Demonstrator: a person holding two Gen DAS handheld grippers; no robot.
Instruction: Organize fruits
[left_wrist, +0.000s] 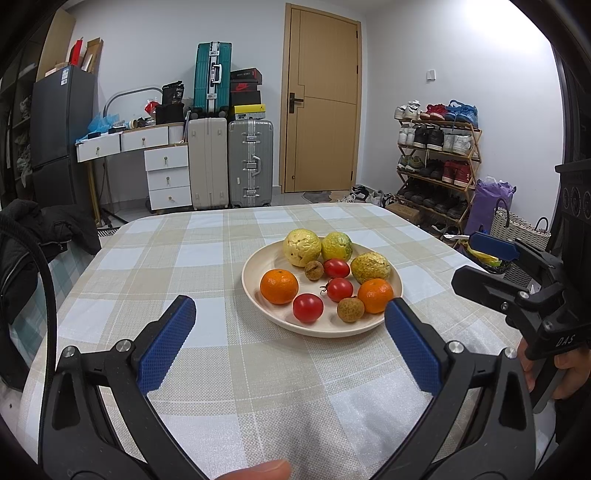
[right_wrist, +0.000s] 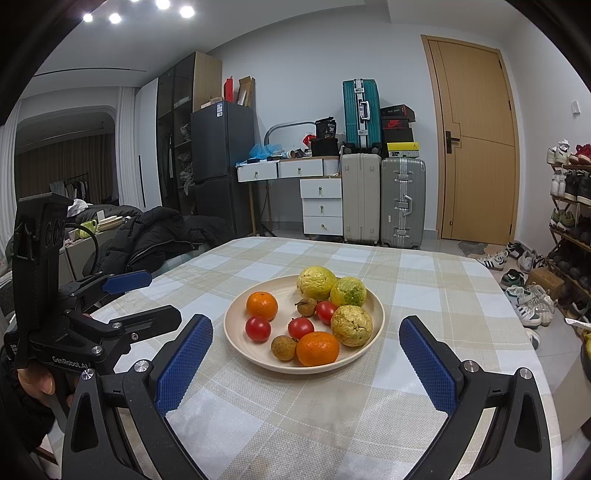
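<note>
A cream plate (left_wrist: 258, 295) (right_wrist: 236, 332) on the checked tablecloth holds three yellow-green wrinkled fruits (left_wrist: 301, 246) (right_wrist: 316, 282), two oranges (left_wrist: 279, 286) (right_wrist: 262, 305), three red tomatoes (left_wrist: 307, 307) (right_wrist: 258, 328) and two small brown longans (left_wrist: 350, 309) (right_wrist: 283, 348). My left gripper (left_wrist: 290, 314) is open and empty, just short of the plate's near rim; it also shows at the left of the right wrist view (right_wrist: 144, 295). My right gripper (right_wrist: 306, 336) is open and empty, near the plate's front; it also shows at the right of the left wrist view (left_wrist: 480, 262).
The table (left_wrist: 184, 258) has rounded far corners. A black jacket (right_wrist: 162, 236) lies on a chair at the left. A shoe rack (left_wrist: 439, 162), bags and shoes stand to the right. Suitcases (left_wrist: 251, 162), drawers and a door stand behind.
</note>
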